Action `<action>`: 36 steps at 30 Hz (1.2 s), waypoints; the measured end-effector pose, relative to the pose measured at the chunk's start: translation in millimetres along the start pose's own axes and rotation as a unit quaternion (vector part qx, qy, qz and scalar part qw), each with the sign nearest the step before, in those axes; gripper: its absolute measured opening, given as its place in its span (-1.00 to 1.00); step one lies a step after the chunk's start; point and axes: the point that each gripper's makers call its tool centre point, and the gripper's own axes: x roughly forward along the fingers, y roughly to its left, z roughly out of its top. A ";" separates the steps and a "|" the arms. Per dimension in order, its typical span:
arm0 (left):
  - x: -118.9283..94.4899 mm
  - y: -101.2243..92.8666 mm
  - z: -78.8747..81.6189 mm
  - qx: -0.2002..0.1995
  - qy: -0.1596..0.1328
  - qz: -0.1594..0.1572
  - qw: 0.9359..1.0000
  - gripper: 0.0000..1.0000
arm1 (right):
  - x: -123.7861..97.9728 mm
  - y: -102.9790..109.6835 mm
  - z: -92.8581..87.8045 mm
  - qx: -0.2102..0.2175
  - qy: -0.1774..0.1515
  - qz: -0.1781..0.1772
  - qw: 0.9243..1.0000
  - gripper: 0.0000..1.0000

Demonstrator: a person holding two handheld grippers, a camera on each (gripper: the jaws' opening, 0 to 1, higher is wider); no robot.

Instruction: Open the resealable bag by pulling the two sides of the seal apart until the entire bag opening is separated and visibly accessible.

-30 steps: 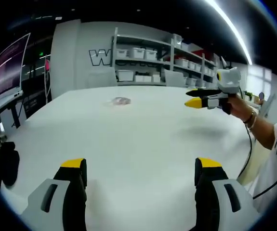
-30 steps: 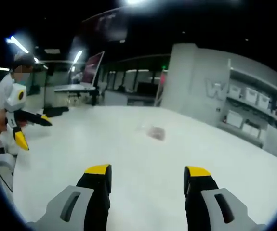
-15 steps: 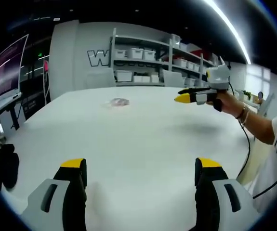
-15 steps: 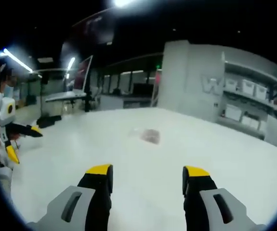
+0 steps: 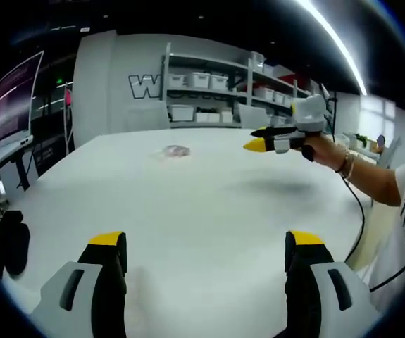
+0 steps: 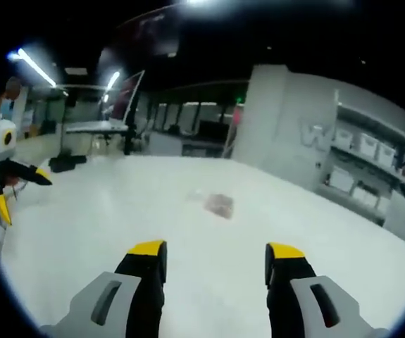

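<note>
A small clear resealable plastic bag point(image 5: 175, 149) with something pinkish inside lies flat on the wide white table point(image 5: 209, 211), left of centre in the upper half of the left gripper view and just above centre in the right gripper view point(image 6: 219, 204). Bare tabletop surrounds it on all sides, well apart from both tools. The left gripper point(image 5: 206, 255), grey with black, yellow-tipped jaws, sits at the bottom of its view, jaws spread wide and holding nothing. The right gripper point(image 6: 216, 257) has its jaws equally wide and empty; in the left gripper view it hangs above the table at upper right point(image 5: 258, 141), in a hand point(image 5: 320, 149). The table's far edge meets grey shelving with white bins point(image 5: 216, 88) in the left gripper view; the right gripper view shows the left gripper at the left edge point(image 6: 19, 186).
</note>
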 end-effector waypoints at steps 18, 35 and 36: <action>4.0 1.8 0.1 0.001 0.002 -0.004 1.000 0.83 | 15.7 0.9 -9.0 -0.023 0.011 0.004 1.000 0.01; 6.5 1.6 -2.2 -0.001 0.006 -0.009 1.000 0.83 | 39.7 20.4 -2.0 -0.059 0.015 0.029 0.998 -0.08; 6.3 1.4 -1.8 0.000 0.006 -0.010 1.000 0.83 | 40.6 21.1 -2.3 -0.061 0.015 0.029 0.998 -0.08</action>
